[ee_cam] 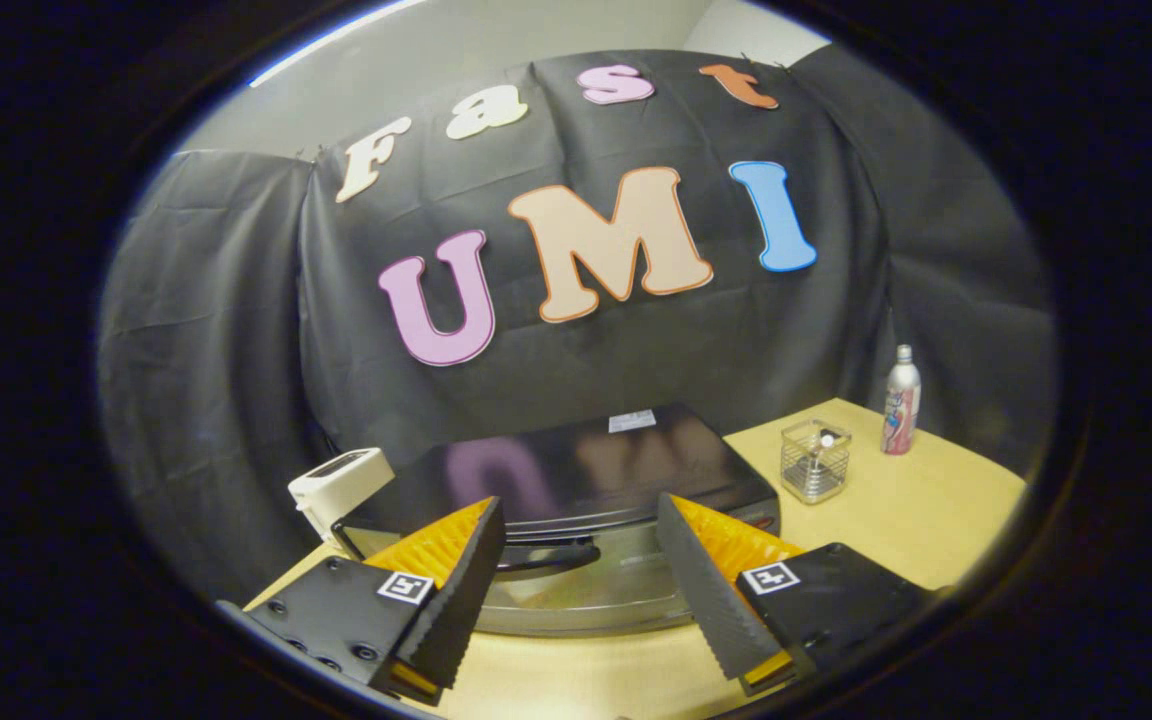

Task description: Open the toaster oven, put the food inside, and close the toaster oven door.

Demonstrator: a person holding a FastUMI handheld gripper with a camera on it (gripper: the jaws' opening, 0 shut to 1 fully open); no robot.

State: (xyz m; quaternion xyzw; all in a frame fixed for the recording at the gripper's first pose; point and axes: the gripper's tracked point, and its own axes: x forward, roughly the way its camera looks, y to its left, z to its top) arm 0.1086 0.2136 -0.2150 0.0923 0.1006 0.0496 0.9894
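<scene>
The toaster oven [576, 480] stands on the wooden table just ahead of my fingers, seen from above its glossy black top. Its door is up and shut, with a dark curved handle [546, 556] across the silver front. My gripper [576, 545] is open, its two black-and-orange fingers spread wide to either side of the handle, a little above and in front of it. Nothing is between the fingers. I cannot make out any food.
A white appliance [339, 487] sits by the oven's left rear corner. To the right on the table [916, 510] are a clear square container [815, 460] and, beyond it, a slim bottle [901, 400]. Black cloth wall close behind.
</scene>
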